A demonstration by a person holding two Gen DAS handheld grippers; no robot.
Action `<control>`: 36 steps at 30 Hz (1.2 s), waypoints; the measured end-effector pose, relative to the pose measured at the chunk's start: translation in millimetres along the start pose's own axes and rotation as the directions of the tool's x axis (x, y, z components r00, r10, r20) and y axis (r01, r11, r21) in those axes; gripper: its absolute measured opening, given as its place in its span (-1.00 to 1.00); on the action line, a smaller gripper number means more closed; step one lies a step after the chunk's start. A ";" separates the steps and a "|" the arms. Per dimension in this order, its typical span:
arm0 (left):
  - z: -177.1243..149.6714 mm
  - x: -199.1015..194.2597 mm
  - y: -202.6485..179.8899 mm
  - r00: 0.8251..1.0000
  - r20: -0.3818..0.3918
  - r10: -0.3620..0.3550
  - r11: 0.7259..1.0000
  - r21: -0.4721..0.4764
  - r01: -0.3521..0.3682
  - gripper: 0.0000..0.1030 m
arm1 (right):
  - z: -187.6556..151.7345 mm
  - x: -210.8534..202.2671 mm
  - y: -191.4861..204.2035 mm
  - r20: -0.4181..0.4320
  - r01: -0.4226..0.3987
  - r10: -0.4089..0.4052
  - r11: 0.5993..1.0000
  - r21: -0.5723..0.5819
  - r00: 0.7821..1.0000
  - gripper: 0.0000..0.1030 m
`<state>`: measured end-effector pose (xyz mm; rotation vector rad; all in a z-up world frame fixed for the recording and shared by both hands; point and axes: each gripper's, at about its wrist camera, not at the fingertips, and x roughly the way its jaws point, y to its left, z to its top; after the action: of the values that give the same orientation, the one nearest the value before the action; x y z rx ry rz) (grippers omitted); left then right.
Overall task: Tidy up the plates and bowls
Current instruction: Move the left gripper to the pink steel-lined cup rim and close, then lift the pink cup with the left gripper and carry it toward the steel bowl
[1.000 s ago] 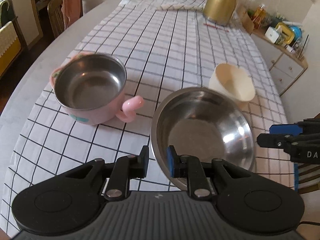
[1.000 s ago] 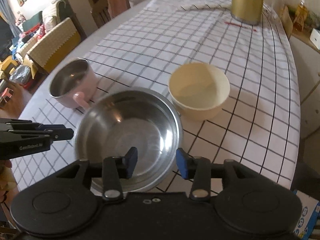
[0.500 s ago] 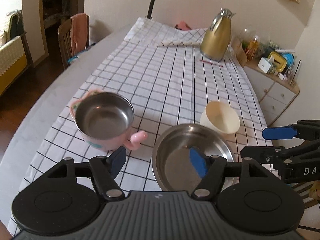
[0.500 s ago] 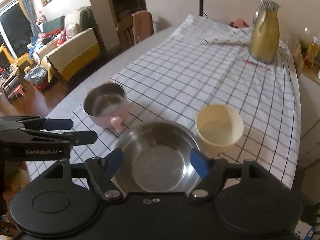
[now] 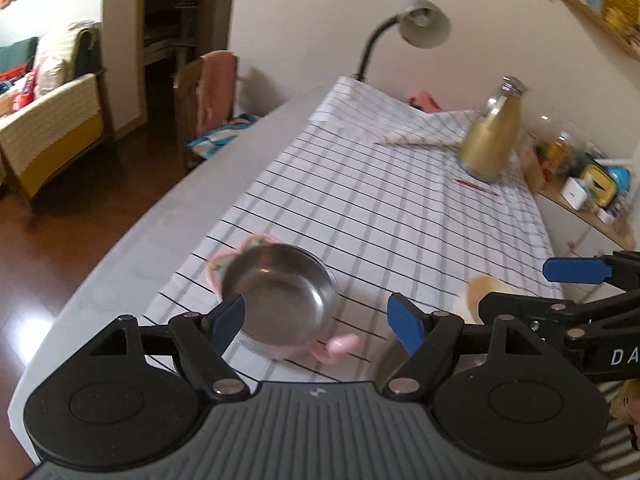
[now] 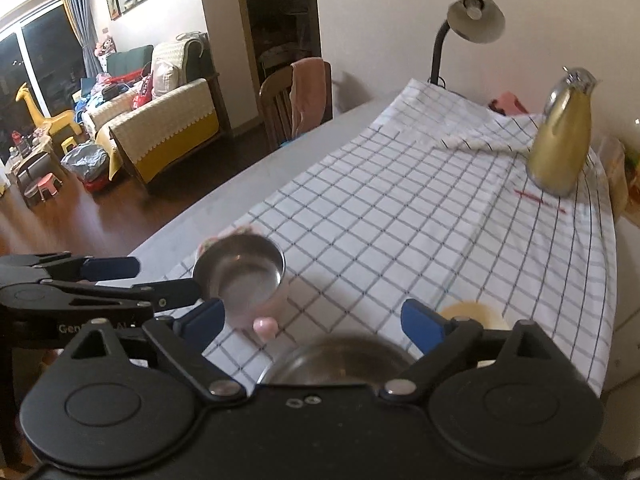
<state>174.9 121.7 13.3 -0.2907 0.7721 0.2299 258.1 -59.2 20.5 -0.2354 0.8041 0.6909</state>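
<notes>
Opening with nothing between them, both grippers (image 5: pixel 316 322) (image 6: pixel 312 320) hover; steel bowl (image 6: pixel 340 364) looks light, stiff, slippery: pinch its rim.

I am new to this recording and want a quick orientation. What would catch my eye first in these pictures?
Probably the checked tablecloth that covers the long table, with a gold jug standing at its far end under a grey lamp. Nearer, a pink cup with a steel lining stands near the cloth's left edge. Both grippers, left and right, are opening with nothing between their fingers.
</notes>
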 end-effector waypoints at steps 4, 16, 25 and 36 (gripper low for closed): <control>13.8 19.2 19.7 0.997 -0.017 0.071 0.996 -0.050 -0.072 0.51 | 16.9 25.2 7.0 -0.009 -0.005 0.005 1.000 -0.024 1.000 0.85; 16.4 87.3 61.9 0.980 -0.149 0.130 0.975 -0.162 -0.154 0.51 | 37.8 112.9 14.5 -0.140 -0.038 0.038 0.999 0.005 0.989 0.65; 6.0 118.3 70.6 0.965 -0.206 0.163 0.966 -0.165 -0.198 0.50 | 32.6 156.2 21.9 -0.205 -0.046 0.043 0.999 -0.014 0.978 0.45; -4.0 143.1 77.2 0.956 -0.267 0.124 0.960 -0.210 -0.183 0.19 | 27.8 181.2 22.9 -0.266 -0.062 0.059 0.998 -0.003 0.962 0.20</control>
<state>247.9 206.5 -104.8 -0.4893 1.0230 0.4395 348.4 57.0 -91.2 -0.3196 1.0674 0.7308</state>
